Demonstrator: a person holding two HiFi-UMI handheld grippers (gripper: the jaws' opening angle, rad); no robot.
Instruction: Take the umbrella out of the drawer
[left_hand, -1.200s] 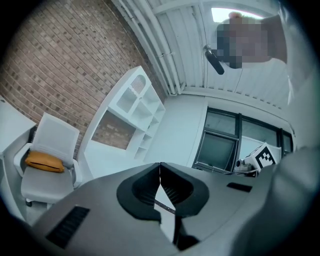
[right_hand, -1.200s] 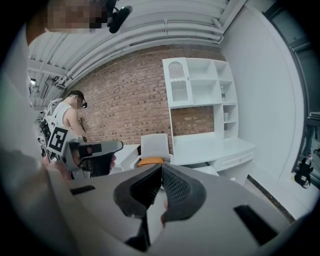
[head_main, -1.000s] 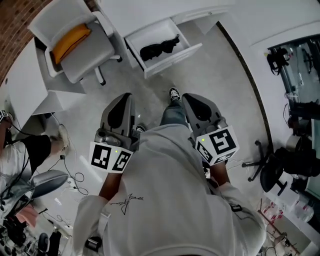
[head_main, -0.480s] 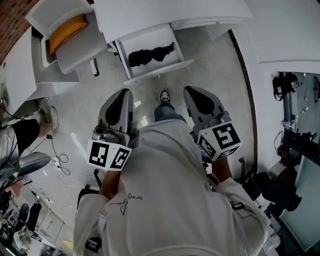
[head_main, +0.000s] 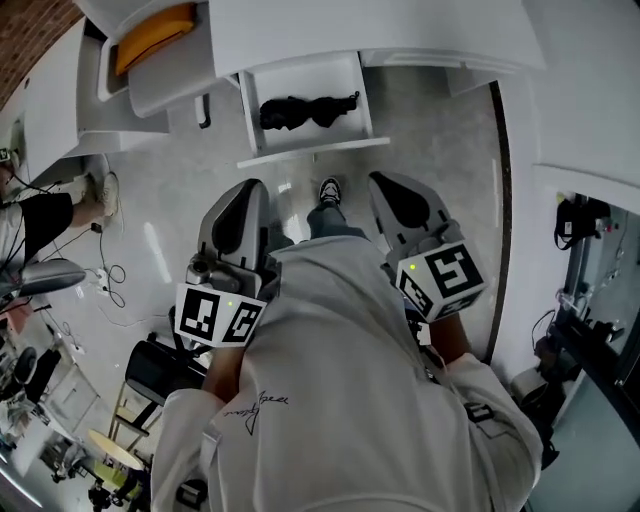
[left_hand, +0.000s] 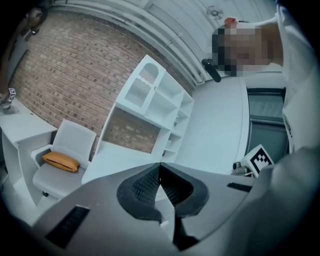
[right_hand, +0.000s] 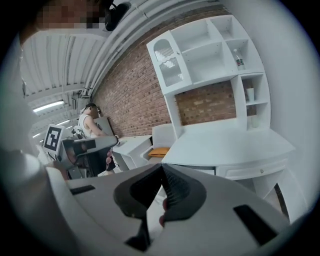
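The person has turned square to the desk; the open drawer (head_main: 312, 152) now sits straight ahead, umbrella (head_main: 305, 110) lying inside; left gripper (head_main: 243, 195) and right gripper (head_main: 390, 190) are closed, empty, well short; reaching likely follows.

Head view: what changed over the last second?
The person turned toward the open drawer, now squarely ahead. The umbrella still lies inside; the left gripper and right gripper stay shut and empty.
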